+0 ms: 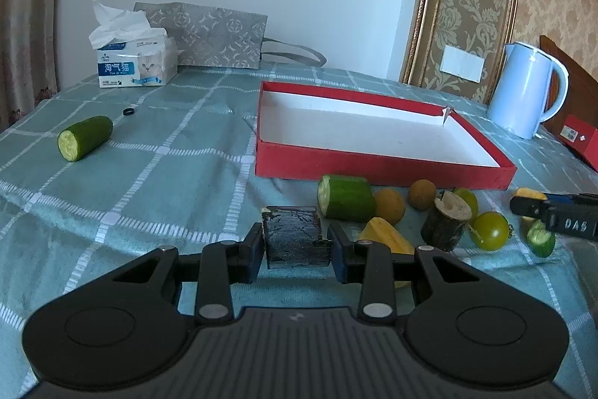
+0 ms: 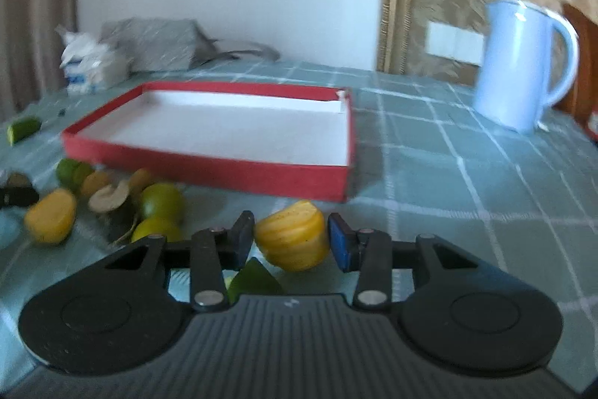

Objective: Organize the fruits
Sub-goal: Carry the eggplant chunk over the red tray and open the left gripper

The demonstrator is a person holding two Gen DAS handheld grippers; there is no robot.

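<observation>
My left gripper [image 1: 297,242] is shut on a dark, nearly black block of fruit [image 1: 293,234] just above the tablecloth. My right gripper [image 2: 291,240] is shut on a yellow fruit chunk [image 2: 293,238], both pads touching its sides. Ahead lies a shallow red box with a white inside [image 1: 373,169] [image 2: 209,171], nothing in it. In front of the box lie a cucumber piece [image 1: 345,197], two brown round fruits [image 1: 388,206], green round fruits [image 1: 489,231] [image 2: 160,199], a dark stump with a pale cut face [image 1: 446,223] and a yellow wedge [image 1: 385,234]. Another cucumber piece [image 1: 84,137] lies far left.
A pale blue kettle [image 1: 523,89] [image 2: 523,62] stands at the back right. A tissue box [image 1: 134,62] and a grey bag [image 1: 209,36] sit at the back left, with a small black ring [image 1: 129,111] near them. A green wedge [image 2: 254,279] lies under my right gripper.
</observation>
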